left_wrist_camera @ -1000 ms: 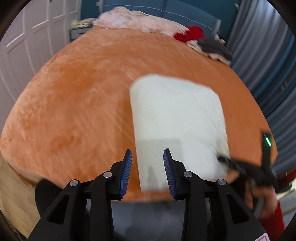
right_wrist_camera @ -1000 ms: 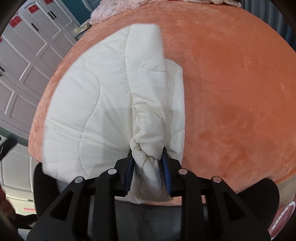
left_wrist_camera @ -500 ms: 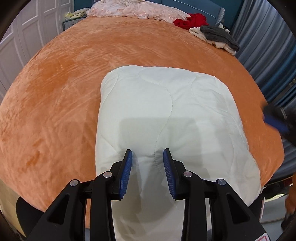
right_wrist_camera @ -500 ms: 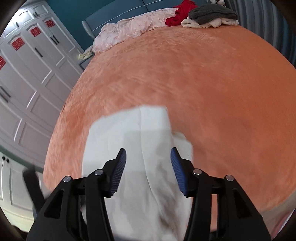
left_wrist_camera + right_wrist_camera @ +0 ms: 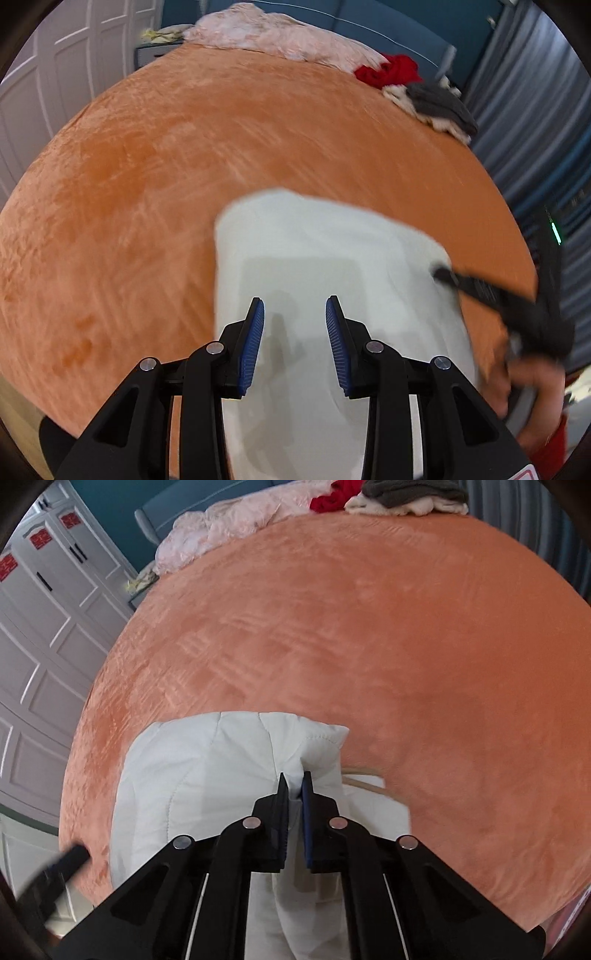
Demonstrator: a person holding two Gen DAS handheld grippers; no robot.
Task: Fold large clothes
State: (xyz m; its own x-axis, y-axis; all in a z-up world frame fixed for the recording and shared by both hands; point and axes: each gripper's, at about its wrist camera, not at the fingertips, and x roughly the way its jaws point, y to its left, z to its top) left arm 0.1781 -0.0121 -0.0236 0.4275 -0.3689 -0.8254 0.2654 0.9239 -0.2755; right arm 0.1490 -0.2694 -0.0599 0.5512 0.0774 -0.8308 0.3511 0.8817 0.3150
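1. A white panelled wardrobe stands at the far left, beyond the edge of the orange plush bedcover.
2. The left gripper hangs over the near end of the bed with its blue pads apart by a moderate gap. Nothing is between them; the white quilted garment lies flat on the cover below and ahead of the jaws, and no pad touches it.
3. That garment, folded into a rough rectangle, sits at the near edge of the bedcover, its near end hanging over the edge.
4. The right gripper has just closed its jaws. They are nearly together and pinch a raised fold of the garment near its right side; cloth puckers up around the fingertips.
5. In the left wrist view the right gripper reaches in from the right, blurred, its tip at the garment's right edge, with the person's hand behind it.
6. A beige cord or strap lies on the cover just right of the pinched fold.
7. At the far end of the bed lie a pale pink heap, a red garment and a grey and cream pile, well apart from the white one.
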